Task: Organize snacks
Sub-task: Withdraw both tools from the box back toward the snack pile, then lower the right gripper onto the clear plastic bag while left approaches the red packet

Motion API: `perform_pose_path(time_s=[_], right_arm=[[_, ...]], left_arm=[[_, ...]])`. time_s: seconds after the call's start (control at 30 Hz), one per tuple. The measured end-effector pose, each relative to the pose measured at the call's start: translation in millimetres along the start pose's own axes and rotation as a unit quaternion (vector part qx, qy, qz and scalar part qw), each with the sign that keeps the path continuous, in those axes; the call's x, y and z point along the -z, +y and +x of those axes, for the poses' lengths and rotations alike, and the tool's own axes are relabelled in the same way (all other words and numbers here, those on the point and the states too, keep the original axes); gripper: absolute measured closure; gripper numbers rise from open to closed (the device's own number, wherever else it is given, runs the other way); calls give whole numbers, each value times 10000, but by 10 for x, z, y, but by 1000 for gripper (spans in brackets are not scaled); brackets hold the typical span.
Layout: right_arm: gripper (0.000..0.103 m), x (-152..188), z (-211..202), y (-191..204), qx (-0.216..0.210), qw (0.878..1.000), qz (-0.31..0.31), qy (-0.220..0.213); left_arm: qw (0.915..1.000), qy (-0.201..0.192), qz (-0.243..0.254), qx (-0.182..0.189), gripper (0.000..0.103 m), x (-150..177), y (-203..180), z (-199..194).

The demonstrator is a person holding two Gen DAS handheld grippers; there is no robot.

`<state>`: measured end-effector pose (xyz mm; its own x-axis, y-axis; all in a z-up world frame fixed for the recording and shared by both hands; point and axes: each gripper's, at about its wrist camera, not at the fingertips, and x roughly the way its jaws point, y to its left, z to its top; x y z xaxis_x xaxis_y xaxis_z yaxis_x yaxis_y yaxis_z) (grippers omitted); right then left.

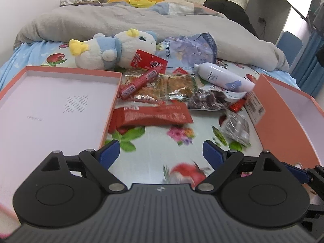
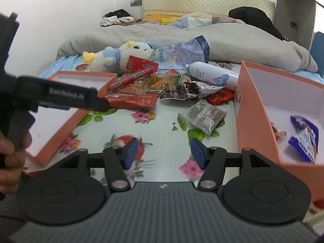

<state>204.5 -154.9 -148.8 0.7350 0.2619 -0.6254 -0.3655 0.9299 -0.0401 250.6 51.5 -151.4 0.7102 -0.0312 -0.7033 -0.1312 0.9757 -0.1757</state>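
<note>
A pile of snack packets lies on the flowered bed sheet: a flat red packet, a red sausage stick, a dark crinkled bag and a grey packet. My left gripper hovers open over bare sheet just short of the red packet, with nothing between its blue pads. My right gripper is open and empty too, left of and nearer than the grey packet. The pink box on the right holds a blue snack packet. The shallow pink box on the left has nothing in it.
A plush toy, a white bottle and a pale blue bag lie behind the pile, with a grey duvet beyond. A hand holding the other tool fills the right wrist view's left edge.
</note>
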Motion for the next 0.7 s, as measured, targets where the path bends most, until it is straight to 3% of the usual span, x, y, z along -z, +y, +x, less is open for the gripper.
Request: perform_pose_path(time_s=[0.33,0.7], right_arm=[[43,-223,632,-160,538,9984,77,178],[41,-343,1101,-364,920,9949,299,268]], left_arm=[[9955,414,848,-24,11,-409,-71,771],[9719,648,2262,-58,11,-485,-160,1190]])
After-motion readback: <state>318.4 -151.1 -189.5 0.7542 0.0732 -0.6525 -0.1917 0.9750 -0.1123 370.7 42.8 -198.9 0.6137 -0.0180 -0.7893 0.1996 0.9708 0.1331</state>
